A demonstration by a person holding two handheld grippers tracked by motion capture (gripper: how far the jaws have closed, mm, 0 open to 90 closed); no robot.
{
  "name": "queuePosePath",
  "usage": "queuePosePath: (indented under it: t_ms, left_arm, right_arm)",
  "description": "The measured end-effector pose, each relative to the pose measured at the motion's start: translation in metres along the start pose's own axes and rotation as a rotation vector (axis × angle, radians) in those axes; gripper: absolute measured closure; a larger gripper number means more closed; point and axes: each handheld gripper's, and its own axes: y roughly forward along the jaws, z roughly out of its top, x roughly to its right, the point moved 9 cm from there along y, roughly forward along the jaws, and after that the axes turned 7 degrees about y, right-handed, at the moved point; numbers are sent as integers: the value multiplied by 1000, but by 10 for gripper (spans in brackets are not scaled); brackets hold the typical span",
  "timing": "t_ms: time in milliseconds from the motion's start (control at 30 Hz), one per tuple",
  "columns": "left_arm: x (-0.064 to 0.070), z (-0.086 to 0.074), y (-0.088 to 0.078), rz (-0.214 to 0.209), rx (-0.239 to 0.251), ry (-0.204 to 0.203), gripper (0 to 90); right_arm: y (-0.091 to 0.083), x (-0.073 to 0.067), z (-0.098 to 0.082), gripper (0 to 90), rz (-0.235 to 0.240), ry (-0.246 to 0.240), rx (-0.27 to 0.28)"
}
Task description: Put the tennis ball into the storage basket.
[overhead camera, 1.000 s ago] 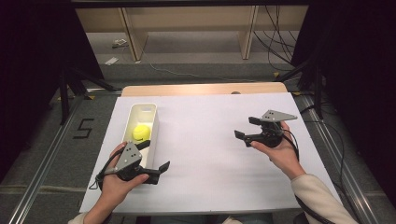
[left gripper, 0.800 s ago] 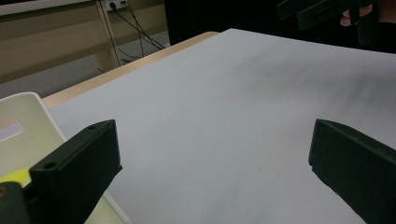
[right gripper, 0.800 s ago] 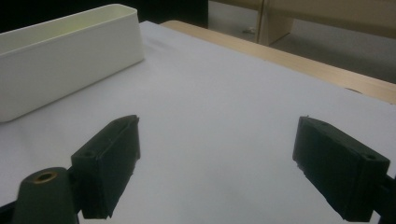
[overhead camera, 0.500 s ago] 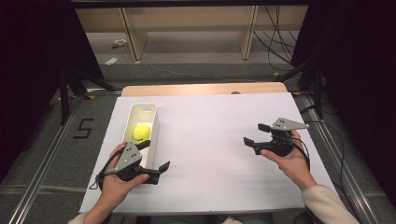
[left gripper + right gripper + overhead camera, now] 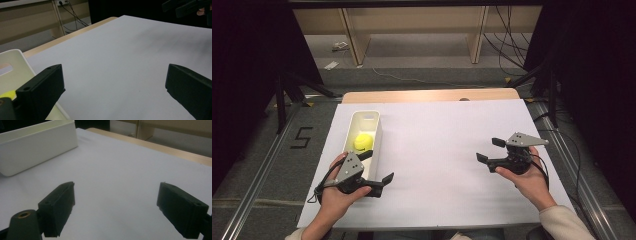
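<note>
Table: a wide white sheet-covered tabletop (image 5: 447, 150) with a pale wooden edge at the far side; both hands work over it.
Bin: a long, narrow white plastic bin (image 5: 374, 131) stands lengthwise at the table's left side, its near end just beside the left hand.
Ball: a small bright yellow-green ball (image 5: 363, 141) lies inside the white bin, about midway along it, resting on the floor of the bin.
Handling, as a judgement: the ball looks light and round, probably slightly yielding, though the high view is too coarse to tell its surface. It would roll readily, so a grip across its widest middle, from above between the bin walls, seems safest.
Left gripper: the black two-jaw left gripper (image 5: 379, 170) is held low at the bin's near end, jaws spread wide with nothing between them; in its own view the bin wall (image 5: 15, 65) sits at the left jaw. The ball lies just beyond it, near but not touching.
Right gripper: the black two-jaw right gripper (image 5: 492, 150) hovers over bare table well apart from the bin, jaws wide open and empty.
</note>
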Motion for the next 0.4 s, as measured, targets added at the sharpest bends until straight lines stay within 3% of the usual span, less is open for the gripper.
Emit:
queuePosePath:
  t_ms: [400]
  left_arm:
    - [0,0,0,-1,1,-7,15]
  right_arm:
    - [0,0,-1,154,1,7,8]
